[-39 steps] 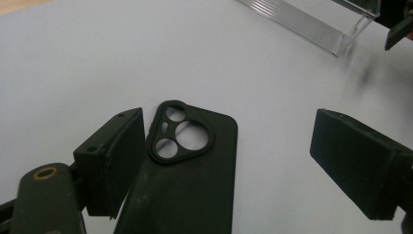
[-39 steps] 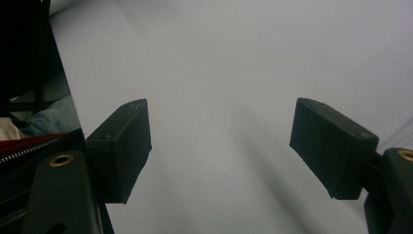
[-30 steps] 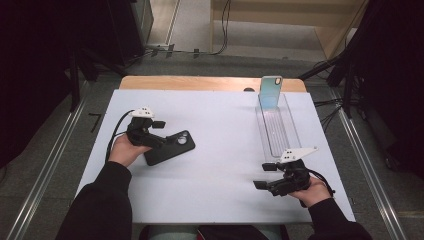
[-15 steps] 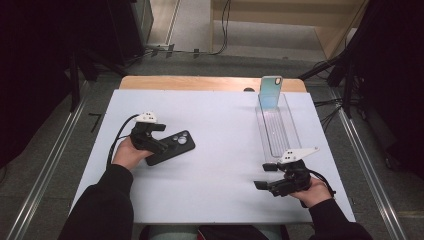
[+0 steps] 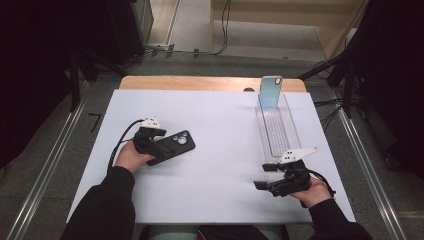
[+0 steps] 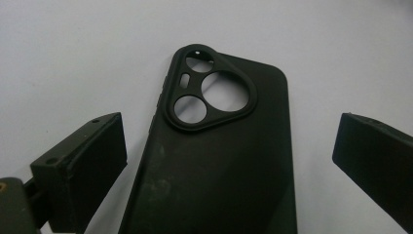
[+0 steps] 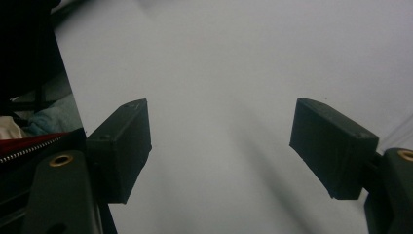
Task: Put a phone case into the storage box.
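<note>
A black phone case (image 5: pixel 173 145) (image 6: pixel 219 161) lies back-up on the white table (image 5: pixel 225 115), its camera cut-outs pointing away from my left gripper. That left gripper (image 5: pixel 159 143) (image 6: pixel 228 134) is low over the case's near end and open. Its jaws have just been opening. The case lies between them with a gap on each side, and neither pad touches it. My right gripper (image 5: pixel 261 176) (image 7: pixel 221 126) stands open near the table's front right, pointing left, with only bare table between its jaws.
A long clear tray (image 5: pixel 290 131) lies at the right rear of the table. A light blue-green phone case (image 5: pixel 270 91) stands upright at its far end. A wooden strip (image 5: pixel 200 83) runs along the back edge. Cables trail from both grippers.
My left gripper has sunk a little toward the table over the black case, and its jaws have spread wider. The right gripper has kept still.
</note>
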`<state>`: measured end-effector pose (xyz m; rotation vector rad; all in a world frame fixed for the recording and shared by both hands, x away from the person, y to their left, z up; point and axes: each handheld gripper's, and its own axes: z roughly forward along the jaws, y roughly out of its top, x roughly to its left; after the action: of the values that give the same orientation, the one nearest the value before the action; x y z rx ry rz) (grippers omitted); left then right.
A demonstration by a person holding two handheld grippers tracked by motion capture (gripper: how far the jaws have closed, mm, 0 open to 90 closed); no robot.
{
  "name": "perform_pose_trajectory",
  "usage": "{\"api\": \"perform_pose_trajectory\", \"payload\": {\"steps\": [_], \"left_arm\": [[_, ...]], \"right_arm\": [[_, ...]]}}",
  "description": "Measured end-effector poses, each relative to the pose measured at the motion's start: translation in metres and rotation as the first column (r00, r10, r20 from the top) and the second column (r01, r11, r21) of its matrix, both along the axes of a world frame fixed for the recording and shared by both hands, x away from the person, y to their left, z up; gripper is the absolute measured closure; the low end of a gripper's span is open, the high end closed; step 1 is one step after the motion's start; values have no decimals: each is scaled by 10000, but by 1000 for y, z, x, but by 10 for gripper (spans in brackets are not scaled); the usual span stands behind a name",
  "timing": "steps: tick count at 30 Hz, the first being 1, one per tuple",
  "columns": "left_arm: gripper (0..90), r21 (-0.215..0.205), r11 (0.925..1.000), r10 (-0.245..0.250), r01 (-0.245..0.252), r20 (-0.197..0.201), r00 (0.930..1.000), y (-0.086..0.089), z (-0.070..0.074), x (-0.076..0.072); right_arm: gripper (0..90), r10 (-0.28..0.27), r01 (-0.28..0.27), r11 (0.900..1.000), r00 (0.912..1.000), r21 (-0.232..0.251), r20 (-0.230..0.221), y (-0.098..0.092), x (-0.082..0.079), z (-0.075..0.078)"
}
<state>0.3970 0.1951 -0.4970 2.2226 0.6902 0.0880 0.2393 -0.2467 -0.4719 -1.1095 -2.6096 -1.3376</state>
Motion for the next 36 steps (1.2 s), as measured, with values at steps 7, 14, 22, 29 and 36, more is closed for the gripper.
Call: {"api": "perform_pose_trajectory", "payload": {"steps": [7, 14, 22, 29, 36], "left_arm": [[2, 363, 9992, -136, 141, -134, 9998, -2, -8, 0], [3, 563, 9984, -76, 71, 102, 9999, -4, -9, -3], [17, 1445, 9895, -145, 15, 889, 9959, -12, -11, -10], [110, 1470, 9889, 32, -207, 1182, 9930, -10, -11, -12], [136, 1472, 9890, -63, -111, 1175, 9931, -8, -9, -11]], "right_arm": [[211, 8, -8, 10000, 10000, -24, 1, 0, 0, 0], [211, 21, -21, 10000, 10000, -42, -5, 0, 0, 0], [211, 14, -14, 10000, 10000, -57, -66, 1, 0, 0], [211, 73, -73, 10000, 10000, -31, -23, 1, 0, -1], [211, 127, -127, 9999, 9999, -46, -3, 2, 0, -1]]}}
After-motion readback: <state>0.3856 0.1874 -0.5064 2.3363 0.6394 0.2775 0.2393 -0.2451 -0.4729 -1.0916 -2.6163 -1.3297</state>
